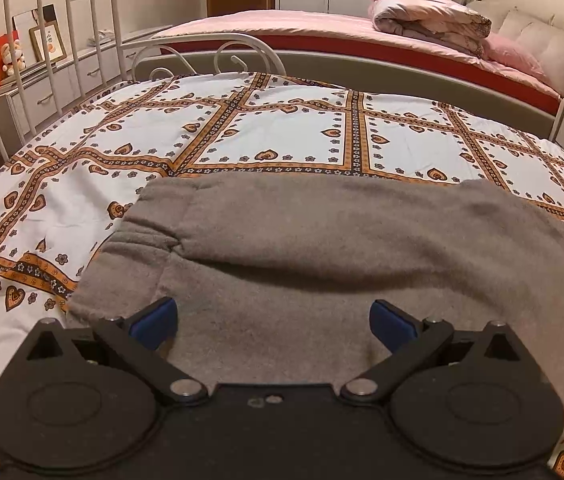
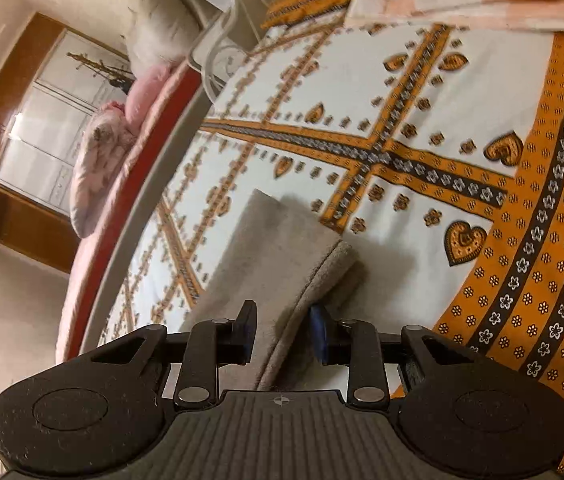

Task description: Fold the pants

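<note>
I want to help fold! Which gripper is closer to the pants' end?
Right. The right gripper straddles the grey pants near their end; the left gripper hovers open over their wide middle.

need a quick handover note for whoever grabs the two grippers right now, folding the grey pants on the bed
Left gripper: jaws wide open, holding nothing, low over the grey pants.
Right gripper: jaws partly closed with an end of the pants running between them; a gap shows on each side, so a firm grip cannot be confirmed.
Pants lie on the patterned bedspread, one layer already lying over another.
Done: seemingly one fold.
Left: secure the right grip, carry that end over, then flatten.
</note>
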Demonstrator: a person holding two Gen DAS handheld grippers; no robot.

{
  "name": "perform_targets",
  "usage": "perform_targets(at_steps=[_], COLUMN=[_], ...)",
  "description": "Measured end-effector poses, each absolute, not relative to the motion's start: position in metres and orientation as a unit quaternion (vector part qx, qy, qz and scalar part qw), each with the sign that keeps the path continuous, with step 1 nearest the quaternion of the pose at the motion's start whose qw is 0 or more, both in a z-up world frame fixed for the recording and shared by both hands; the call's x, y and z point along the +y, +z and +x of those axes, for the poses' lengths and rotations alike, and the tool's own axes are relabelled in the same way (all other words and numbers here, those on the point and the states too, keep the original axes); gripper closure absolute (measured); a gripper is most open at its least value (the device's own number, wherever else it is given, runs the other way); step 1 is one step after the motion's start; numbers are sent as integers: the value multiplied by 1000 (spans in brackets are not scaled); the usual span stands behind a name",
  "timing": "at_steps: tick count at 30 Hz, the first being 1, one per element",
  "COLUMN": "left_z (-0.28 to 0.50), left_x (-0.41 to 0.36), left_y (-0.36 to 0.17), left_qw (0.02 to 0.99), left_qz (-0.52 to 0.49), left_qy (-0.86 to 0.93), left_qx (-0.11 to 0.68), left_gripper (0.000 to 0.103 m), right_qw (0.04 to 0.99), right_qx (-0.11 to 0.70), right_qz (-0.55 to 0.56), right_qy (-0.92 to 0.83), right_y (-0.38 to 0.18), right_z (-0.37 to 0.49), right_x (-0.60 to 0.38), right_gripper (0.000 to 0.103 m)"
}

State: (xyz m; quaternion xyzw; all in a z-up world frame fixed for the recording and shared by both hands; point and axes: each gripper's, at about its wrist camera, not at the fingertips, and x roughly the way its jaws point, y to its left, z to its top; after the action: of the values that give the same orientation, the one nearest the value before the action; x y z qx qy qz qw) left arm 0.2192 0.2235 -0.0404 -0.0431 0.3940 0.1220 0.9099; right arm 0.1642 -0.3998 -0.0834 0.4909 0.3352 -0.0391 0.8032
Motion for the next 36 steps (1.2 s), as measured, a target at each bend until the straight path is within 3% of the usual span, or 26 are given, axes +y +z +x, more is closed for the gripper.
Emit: perform_targets(at_steps=[3,4,5,7,10,12,16,22,23,24,25,27,36], left_z=[221,221,221,222,221,220,219,221,220,221,220,220,224], left_x=[223,222,221,219,218,219,220,218,217,218,218,219,212], left_y=[-42,-42,-42,-43,-44,-45,-44,-45,-45,-45,-46,-46,-49], left_qw=[909,908,908,907,907,907,907,906,906,906,906,907,904], left_qz=[-40,-38,-37,-35,-26,-24,-28,-24,-23,-24,-24,-24,-13], left_qy=[124,125,124,122,119,116,115,116,116,115,114,112,118], left_qx=[397,397,398,401,404,404,403,406,406,406,406,405,410], left_gripper=[6,6,6,6,6,6,6,6,6,6,6,6,6], right_qw=[780,778,780,797,839,850,766,773,771,772,779,790,772], right_qx=[348,351,357,350,222,190,349,340,341,336,327,324,341], right_qz=[518,519,512,491,493,486,538,535,537,539,534,520,536], right_qy=[-42,-42,-39,-26,59,71,-44,-25,-25,-26,-25,-27,-23], right_y=[-98,-102,-104,-97,-55,-45,-122,-124,-123,-120,-113,-103,-122], right_z=[173,178,183,190,178,172,184,181,180,177,172,162,180], right_x=[-402,-402,-400,-394,-391,-392,-408,-411,-412,-413,-413,-412,-410], right_gripper=[72,89,98,98,98,98,98,98,97,88,71,58,60])
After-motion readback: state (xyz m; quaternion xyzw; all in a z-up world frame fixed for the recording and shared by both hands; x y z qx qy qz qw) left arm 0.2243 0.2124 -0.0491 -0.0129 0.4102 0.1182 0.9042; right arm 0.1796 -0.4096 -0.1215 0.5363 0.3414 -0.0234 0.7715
